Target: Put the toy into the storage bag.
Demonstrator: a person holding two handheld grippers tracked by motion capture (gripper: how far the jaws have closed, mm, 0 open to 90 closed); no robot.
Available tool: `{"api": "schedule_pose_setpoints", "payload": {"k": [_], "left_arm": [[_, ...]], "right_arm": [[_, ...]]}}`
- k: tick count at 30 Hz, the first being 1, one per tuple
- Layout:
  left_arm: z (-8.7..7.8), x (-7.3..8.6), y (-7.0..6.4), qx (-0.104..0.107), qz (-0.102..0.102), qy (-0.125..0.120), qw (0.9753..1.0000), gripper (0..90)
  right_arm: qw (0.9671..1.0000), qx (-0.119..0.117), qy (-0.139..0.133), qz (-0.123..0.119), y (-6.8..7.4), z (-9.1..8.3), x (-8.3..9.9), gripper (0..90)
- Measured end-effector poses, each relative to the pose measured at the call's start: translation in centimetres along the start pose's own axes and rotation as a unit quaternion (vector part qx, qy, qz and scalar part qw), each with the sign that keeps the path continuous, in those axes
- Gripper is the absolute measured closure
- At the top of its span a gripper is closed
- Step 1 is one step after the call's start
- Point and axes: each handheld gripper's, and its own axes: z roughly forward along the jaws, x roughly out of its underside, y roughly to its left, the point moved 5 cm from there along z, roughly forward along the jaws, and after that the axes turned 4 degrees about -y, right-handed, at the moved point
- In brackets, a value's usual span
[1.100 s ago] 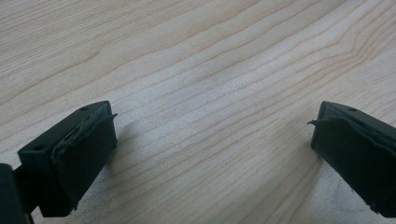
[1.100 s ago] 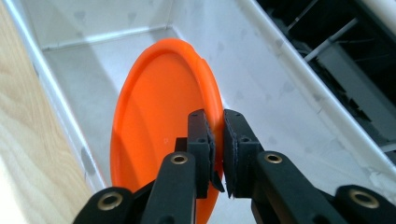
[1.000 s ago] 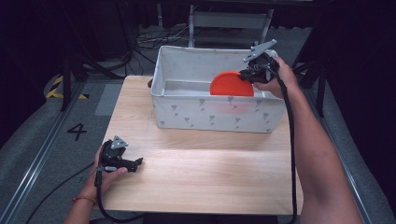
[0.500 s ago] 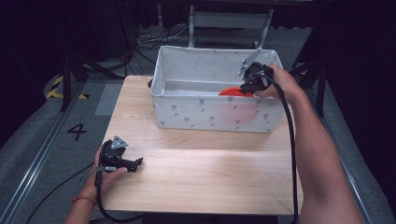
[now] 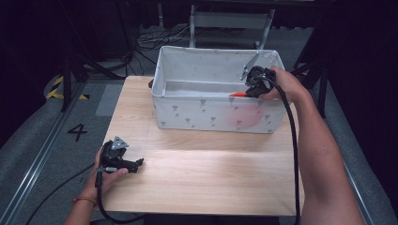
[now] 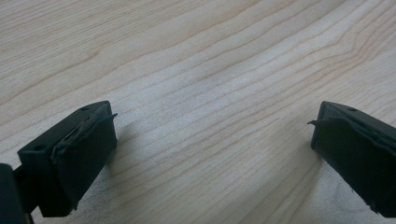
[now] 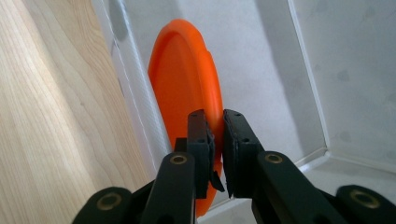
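An orange plate (image 7: pixel 187 84) stands on edge inside a white fabric bin (image 7: pixel 289 60), close against its front wall. My right gripper (image 7: pixel 218 126) is shut on the plate's rim. From above, my right gripper (image 5: pixel 249 87) reaches over the right end of the bin (image 5: pixel 187 112). A sliver of the plate (image 5: pixel 238 94) shows above the wall, and its colour glows through the fabric. My left gripper (image 5: pixel 137 164) rests on the wooden table (image 5: pixel 211 173) near the front left. In its own view, the left gripper (image 6: pixel 212 140) is wide open over bare wood.
The bin sits at the back of the table and spans most of its width. Cables and a metal frame (image 5: pixel 230 21) lie on the floor behind. A yellow-black floor marking (image 5: pixel 56 86) and a "4" label (image 5: pixel 77 132) are at the left.
My right gripper has come down into the bin, tipping the orange plate from flat and high to on edge behind the front wall. The left gripper stayed put.
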Motion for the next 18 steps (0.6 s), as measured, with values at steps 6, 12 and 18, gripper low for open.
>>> {"api": "schedule_pose_setpoints", "payload": {"k": [6, 12, 18], "left_arm": [[0.0, 0.0, 0.0, 0.000, -0.001, -0.001, 1.0000, 0.5], [0.0, 0.0, 0.0, 0.000, 0.000, -0.001, 1.0000, 0.5], [0.0, 0.0, 0.0, 0.000, 0.000, 0.000, 1.0000, 0.5]], "right_arm": [[0.9996, 0.008, 0.025, 0.003, -0.6, -0.2, 1.3, 82.1], [0.9980, 0.019, 0.059, 0.016, -1.1, -0.5, 3.3, 82.0], [0.9975, 0.018, 0.063, 0.026, -1.3, -0.6, 4.1, 81.4]]}}
